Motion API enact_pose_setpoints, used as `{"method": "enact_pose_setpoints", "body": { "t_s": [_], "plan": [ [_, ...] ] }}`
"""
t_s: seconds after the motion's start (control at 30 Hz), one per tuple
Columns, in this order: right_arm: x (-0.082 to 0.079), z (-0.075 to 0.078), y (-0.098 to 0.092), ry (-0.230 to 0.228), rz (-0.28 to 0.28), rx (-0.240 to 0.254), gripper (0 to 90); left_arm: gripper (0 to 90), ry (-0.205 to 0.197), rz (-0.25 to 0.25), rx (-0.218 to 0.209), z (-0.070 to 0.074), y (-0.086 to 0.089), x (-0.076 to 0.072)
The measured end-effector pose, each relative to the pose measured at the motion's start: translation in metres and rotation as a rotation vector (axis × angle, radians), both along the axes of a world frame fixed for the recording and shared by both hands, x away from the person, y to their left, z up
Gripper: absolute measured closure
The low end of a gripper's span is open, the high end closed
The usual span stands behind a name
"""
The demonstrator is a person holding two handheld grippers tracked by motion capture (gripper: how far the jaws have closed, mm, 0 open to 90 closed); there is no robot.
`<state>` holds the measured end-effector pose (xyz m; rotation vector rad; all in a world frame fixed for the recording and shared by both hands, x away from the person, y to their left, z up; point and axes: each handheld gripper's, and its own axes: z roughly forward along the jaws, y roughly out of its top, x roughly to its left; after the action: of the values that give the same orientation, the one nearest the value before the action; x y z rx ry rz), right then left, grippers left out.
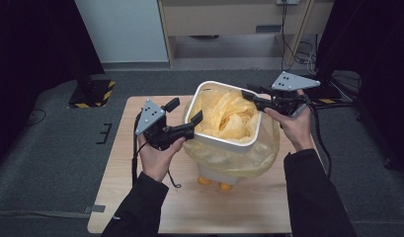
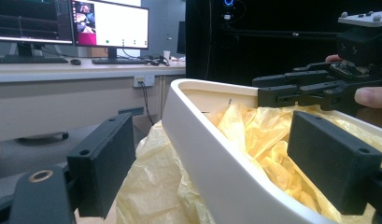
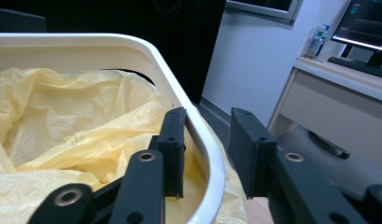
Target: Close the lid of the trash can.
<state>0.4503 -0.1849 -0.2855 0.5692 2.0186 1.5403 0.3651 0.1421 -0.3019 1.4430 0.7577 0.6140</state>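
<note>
Bin (image 1: pixel 224 140) (white, w/ yellow bag (image 1: pixel 229 116) lining it & draped outside) is seen at mid-table (image 1: pixel 249 207), its rim straddled on opposite sides by left gripper (image 1: pixel 194 121), jaws wide apart, & right gripper (image 1: pixel 250 97), jaws narrowly parted, rim untouched by pads.

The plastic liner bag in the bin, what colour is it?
Translucent yellow plastic liner bag, inside the white plastic bin; clearest in the high view.

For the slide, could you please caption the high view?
Two hand-held grippers, left and right, straddle opposite rims of a white bin lined with a yellow bag.
</note>
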Motion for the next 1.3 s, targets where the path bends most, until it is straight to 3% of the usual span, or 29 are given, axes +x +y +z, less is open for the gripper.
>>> {"method": "enact_pose_setpoints", "body": {
  "t_s": [0.1, 0.37, 0.57, 0.63, 0.87, 0.97, 1.03, 1.1, 1.17, 1.3],
  "plan": [
    [-0.002, -0.001, -0.001, -0.011, -0.011, 0.017, 61.7, 14.6, 0.006, 0.001, 0.004, 0.000, -0.001, 0.000],
    [-0.012, -0.001, -0.010, -0.045, -0.026, 0.198, 51.3, 14.6, 0.008, 0.010, 0.006, -0.001, -0.001, 0.001],
    [-0.014, -0.003, -0.008, -0.101, -0.150, 0.164, 51.8, 14.6, 0.011, 0.018, 0.001, -0.001, -0.001, 0.002],
    [-0.013, -0.006, -0.005, -0.107, -0.159, 0.176, 54.4, 14.6, 0.012, 0.020, 0.002, -0.001, 0.001, 0.002],
    [-0.011, -0.011, 0.005, -0.079, -0.170, 0.097, 62.7, 17.1, 0.016, 0.039, 0.013, -0.006, 0.004, 0.004],
    [-0.011, -0.013, 0.005, -0.078, -0.169, 0.111, 62.7, 17.5, 0.024, 0.040, 0.015, -0.010, 0.004, 0.005],
    [-0.011, -0.015, 0.004, -0.069, -0.168, 0.121, 62.6, 18.0, 0.036, 0.040, 0.039, -0.016, 0.002, 0.006],
    [-0.012, -0.016, 0.003, -0.064, -0.173, 0.124, 62.1, 18.0, 0.031, 0.028, -0.014, -0.021, 0.002, 0.006],
    [-0.013, -0.017, 0.001, -0.061, -0.176, 0.136, 62.1, 18.2, 0.019, 0.029, -0.030, -0.023, 0.001, 0.006],
    [-0.014, -0.019, 0.000, -0.066, -0.196, 0.141, 62.5, 18.1, 0.024, 0.035, -0.021, -0.022, 0.000, 0.006]
  ]
}}
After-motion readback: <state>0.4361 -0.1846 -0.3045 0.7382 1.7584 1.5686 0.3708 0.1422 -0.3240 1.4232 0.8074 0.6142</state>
